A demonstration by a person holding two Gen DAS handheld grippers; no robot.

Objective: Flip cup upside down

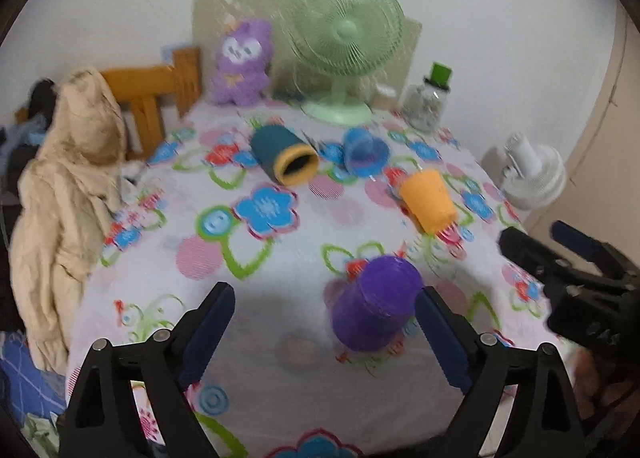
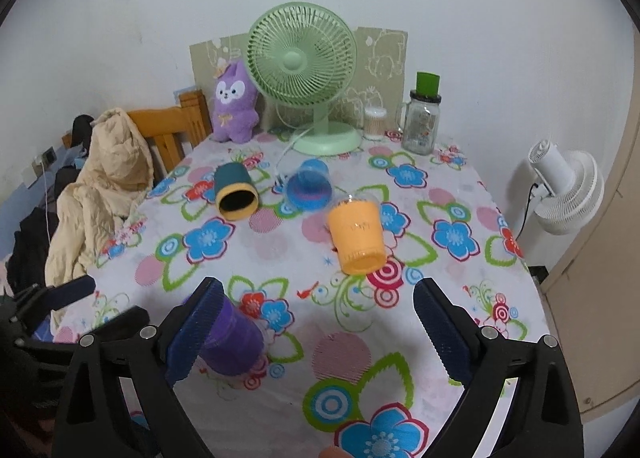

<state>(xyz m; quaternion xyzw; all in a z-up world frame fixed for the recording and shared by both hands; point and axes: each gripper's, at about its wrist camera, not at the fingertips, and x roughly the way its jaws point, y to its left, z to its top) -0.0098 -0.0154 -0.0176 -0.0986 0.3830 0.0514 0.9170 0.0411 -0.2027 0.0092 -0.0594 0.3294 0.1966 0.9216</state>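
Floral tablecloth (image 2: 280, 258) carries 4 cups. Purple cup (image 1: 374, 306) sits near the front edge, just inside our left gripper (image 1: 324, 334), jaws spread; right gripper (image 2: 316, 334) also spread, holding nothing. We'd center the cup btwn pads before closing, grip mid-wall.

We see a green plastic fan (image 2: 301, 70) at the back of the flowery worktop (image 2: 440, 290), a fluffy purple toy (image 2: 234, 104) beside it, and a glass jar with a green lid (image 2: 422, 118).
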